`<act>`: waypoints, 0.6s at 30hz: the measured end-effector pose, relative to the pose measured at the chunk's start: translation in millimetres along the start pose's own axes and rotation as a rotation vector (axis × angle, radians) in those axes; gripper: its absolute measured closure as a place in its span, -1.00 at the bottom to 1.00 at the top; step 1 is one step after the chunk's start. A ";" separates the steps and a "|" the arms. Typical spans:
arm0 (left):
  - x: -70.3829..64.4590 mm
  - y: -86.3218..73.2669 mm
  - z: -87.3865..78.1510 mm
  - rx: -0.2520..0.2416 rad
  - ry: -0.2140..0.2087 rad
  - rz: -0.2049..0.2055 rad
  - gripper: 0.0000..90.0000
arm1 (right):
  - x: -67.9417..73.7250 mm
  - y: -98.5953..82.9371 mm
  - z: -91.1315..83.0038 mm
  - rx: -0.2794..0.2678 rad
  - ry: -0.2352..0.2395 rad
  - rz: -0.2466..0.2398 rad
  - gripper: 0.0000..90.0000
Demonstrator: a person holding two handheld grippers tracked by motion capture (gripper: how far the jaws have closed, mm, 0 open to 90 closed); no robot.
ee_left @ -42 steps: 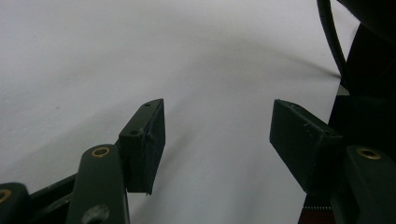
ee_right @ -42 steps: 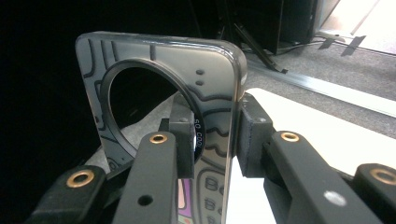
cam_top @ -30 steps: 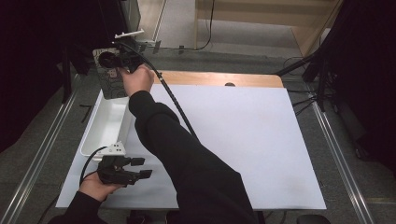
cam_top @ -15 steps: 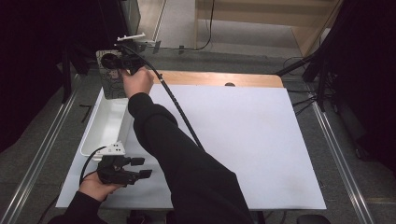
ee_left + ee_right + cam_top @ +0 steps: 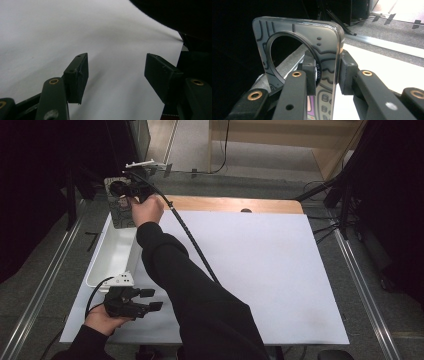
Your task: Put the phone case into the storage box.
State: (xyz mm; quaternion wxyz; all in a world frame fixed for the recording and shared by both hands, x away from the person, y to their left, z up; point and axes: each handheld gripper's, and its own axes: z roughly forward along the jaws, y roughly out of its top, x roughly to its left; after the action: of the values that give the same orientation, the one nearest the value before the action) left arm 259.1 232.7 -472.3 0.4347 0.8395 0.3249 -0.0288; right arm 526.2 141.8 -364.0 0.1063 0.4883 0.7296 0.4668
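- Nothing much has shifted since the earlier frames: the right gripper (image 5: 131,190) stays at the far left corner beyond the white tray (image 5: 111,254), and the left gripper (image 5: 131,301) stays at the near left, just in front of that tray.
- Nearest, the left gripper (image 5: 116,72) rests low over the white table sheet (image 5: 260,270), jaws spread wide apart with bare sheet between them.
- Just beyond it the tray lies along the left edge of the sheet.
- Beyond the tray's far end, the right gripper (image 5: 327,75) is clamped on a grey phone case (image 5: 299,52), one pad on each face near its edge.
- The phone case (image 5: 118,207) stands upright above the far end of the tray; it is glossy grey with rounded corners, dark curved line markings, a black ring on one face and a touch of purple print low down.
- A black cable (image 5: 192,240) trails from the right gripper back across the sheet along the dark sleeve (image 5: 200,300).
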 end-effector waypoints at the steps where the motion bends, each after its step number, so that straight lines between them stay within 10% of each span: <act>1: 0.0 0.0 0.0 0.000 0.000 0.000 -0.21 | 0.5 -1.0 0.6 0.003 -0.002 0.001 0.56; 18: 0.0 0.1 -0.2 -0.003 -0.002 0.000 -0.21 | -1.0 -15.9 10.6 0.018 -0.022 0.018 0.55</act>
State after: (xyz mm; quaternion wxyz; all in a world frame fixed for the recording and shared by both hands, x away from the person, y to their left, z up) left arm 259.1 232.8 -472.1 0.4363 0.8387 0.3246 -0.0292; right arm 523.5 145.7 -382.5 0.1054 0.5010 0.7281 0.4558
